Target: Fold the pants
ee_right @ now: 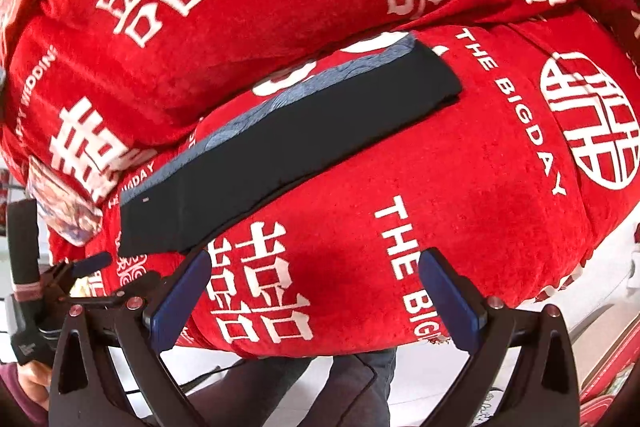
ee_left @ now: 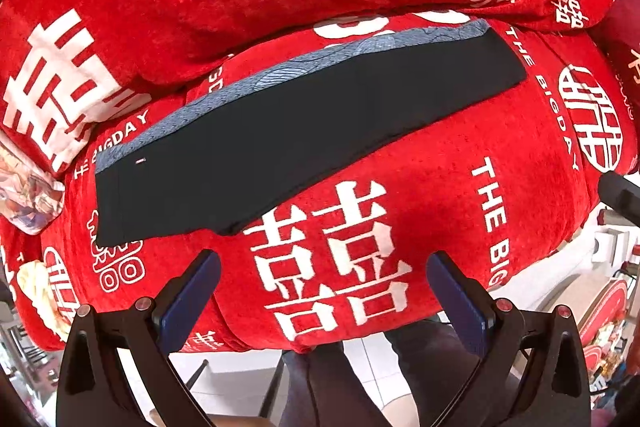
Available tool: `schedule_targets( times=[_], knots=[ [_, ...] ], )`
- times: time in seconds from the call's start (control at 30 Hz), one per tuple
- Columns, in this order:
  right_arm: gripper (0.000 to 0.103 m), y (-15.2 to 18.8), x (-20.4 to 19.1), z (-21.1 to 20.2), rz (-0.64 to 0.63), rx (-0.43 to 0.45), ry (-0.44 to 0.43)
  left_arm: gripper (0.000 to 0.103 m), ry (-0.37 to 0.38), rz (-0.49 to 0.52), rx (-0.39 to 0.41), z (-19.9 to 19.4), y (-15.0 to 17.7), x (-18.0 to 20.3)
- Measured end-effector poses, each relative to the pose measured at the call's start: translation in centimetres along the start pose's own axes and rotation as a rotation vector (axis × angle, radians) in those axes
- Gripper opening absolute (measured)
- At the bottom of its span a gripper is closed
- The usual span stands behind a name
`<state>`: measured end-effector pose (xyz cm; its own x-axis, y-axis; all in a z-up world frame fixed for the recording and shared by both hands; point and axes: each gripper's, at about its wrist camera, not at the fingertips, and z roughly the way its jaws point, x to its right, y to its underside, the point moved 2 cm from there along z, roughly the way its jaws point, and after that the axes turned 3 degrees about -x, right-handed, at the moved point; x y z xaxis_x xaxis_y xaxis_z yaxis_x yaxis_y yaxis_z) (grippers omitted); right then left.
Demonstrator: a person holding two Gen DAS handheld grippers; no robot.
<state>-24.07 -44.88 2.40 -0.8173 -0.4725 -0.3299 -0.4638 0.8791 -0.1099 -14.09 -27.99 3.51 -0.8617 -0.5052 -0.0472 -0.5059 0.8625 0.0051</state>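
We see the black pants [ee_left: 280, 131], folded lengthwise with 1 grey patterned strip along the far edge, lying flat on the red blanket [ee_left: 440, 187], while our left gripper [ee_left: 322, 291] and right gripper [ee_right: 316, 287] hover spread and empty.

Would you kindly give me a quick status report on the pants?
Left gripper and right gripper: jaws open, empty, short of the cloth. Pants folded lengthwise, flat on red blanket. Nothing in the way.
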Motion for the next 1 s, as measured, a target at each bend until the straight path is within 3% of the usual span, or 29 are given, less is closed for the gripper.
schedule_targets(
  times=[0.27,0.7,1.0],
  knots=[
    [0.103,-0.8,2.5,0.3,0.041,-0.019,-0.047,0.103,-0.034,-0.004,-0.013,-0.4,-0.5,1.4],
    [0.103,-1.6,2.9,0.5,0.02,-0.035,-0.118,0.103,-0.054,-0.024,-0.01,-0.8,-0.8,2.3],
    [0.103,-2.1,3.0,0.9,-0.023,-0.059,-0.126,0.103,-0.055,-0.093,-0.015,-0.6,-0.5,2.0]
  ],
)
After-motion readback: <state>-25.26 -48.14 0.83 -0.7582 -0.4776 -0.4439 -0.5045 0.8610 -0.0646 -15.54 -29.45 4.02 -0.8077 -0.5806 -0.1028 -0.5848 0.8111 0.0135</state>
